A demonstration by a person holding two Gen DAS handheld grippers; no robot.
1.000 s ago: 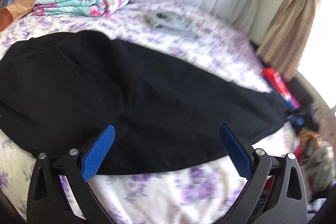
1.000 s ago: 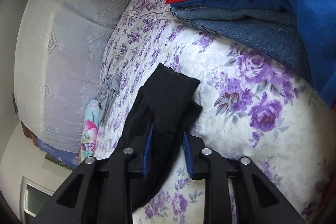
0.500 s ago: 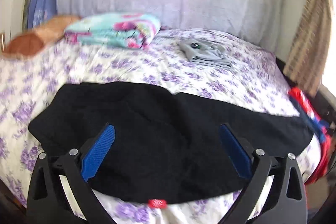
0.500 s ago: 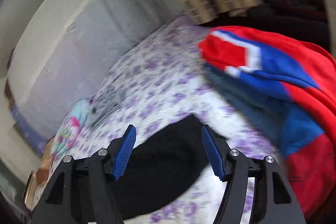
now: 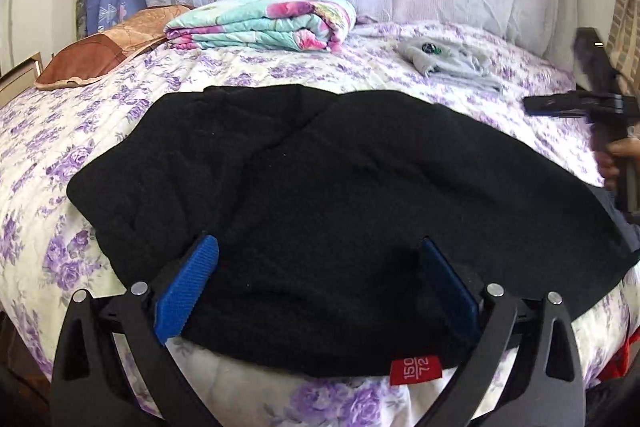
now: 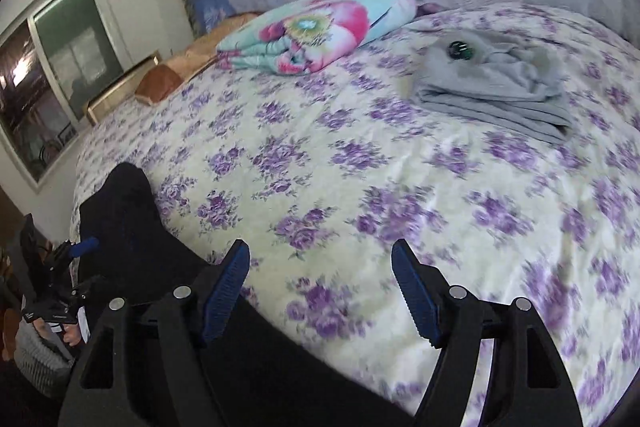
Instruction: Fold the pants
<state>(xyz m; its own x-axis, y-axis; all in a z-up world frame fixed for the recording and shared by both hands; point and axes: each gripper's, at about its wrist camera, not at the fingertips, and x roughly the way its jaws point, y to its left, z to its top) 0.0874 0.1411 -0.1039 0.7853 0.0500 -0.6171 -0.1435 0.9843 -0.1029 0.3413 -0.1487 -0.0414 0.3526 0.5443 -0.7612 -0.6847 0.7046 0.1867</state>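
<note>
Lying crosswise ahead of the left gripper's (image 5: 316, 291) wide-open, empty jaws, black pants (image 5: 340, 195) cover the floral bed (image 5: 360, 71); the right gripper (image 6: 320, 291) gapes empty too.

black pants (image 5: 340, 195), flat (red tag)

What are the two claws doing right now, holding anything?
Left gripper: open, holding nothing, over the black pants.
Right gripper: open, holding nothing, over the bedspread.
</note>
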